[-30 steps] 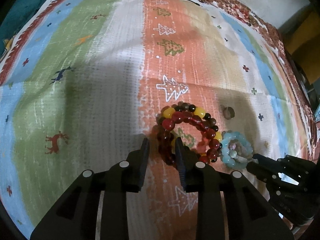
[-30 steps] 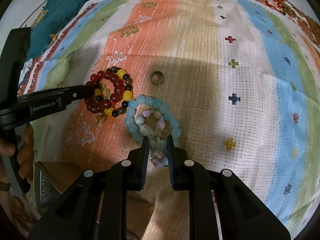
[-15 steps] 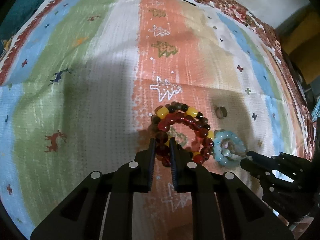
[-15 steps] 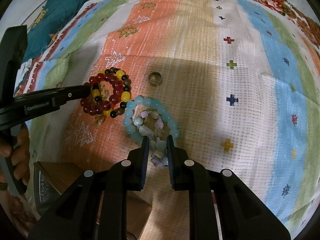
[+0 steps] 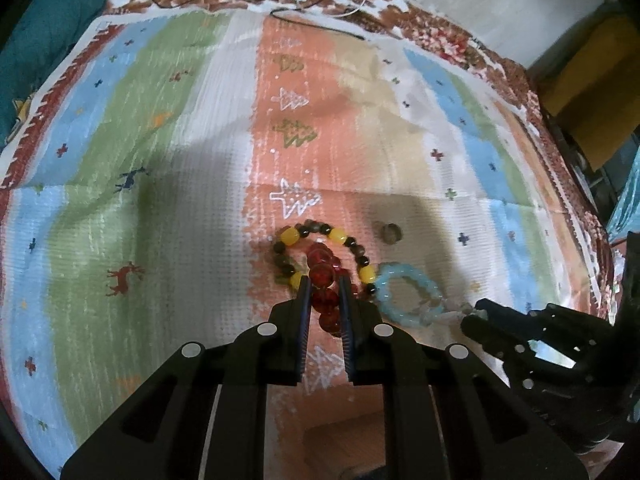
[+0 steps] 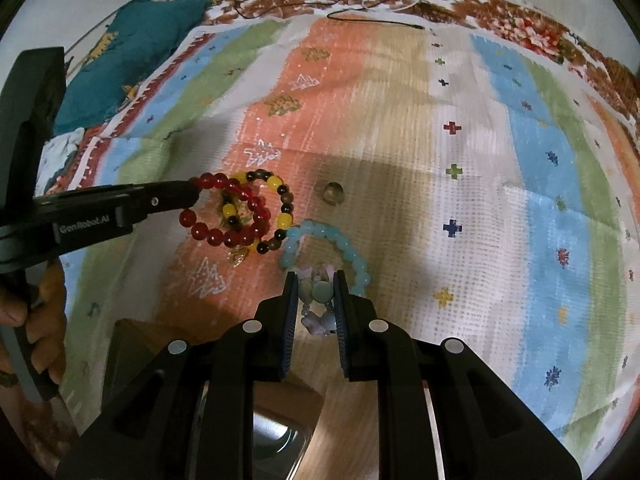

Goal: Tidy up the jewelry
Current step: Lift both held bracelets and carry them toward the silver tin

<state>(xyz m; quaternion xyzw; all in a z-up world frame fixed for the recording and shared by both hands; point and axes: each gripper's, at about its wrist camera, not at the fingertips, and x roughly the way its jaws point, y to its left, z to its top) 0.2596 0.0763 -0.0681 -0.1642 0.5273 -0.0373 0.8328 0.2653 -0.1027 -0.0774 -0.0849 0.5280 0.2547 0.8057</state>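
Left gripper [image 5: 324, 284] clamped on red bead bracelet [image 5: 325, 276], near centre of striped cloth [image 5: 160, 160]. Right gripper [image 6: 316, 292] pinched on pastel stone bracelet [image 6: 320, 290], just right, beside pale blue bead bracelet [image 6: 340, 244]. Beads likely light, smooth, slippery; strands floppy. Grip across a single bead.

Striped cloth [image 5: 168, 168] – yellow-and-dark bead bracelet [image 5: 344, 240], small ring [image 5: 391, 233]

The left tool [image 5: 324, 286] pinches a red bead bracelet [image 5: 325, 280] over the striped cloth [image 5: 160, 160], beside a yellow-and-brown bracelet [image 5: 320, 236], a small ring [image 5: 390, 233] and the right tool [image 5: 476, 312] at a pale blue bracelet [image 5: 408, 300].
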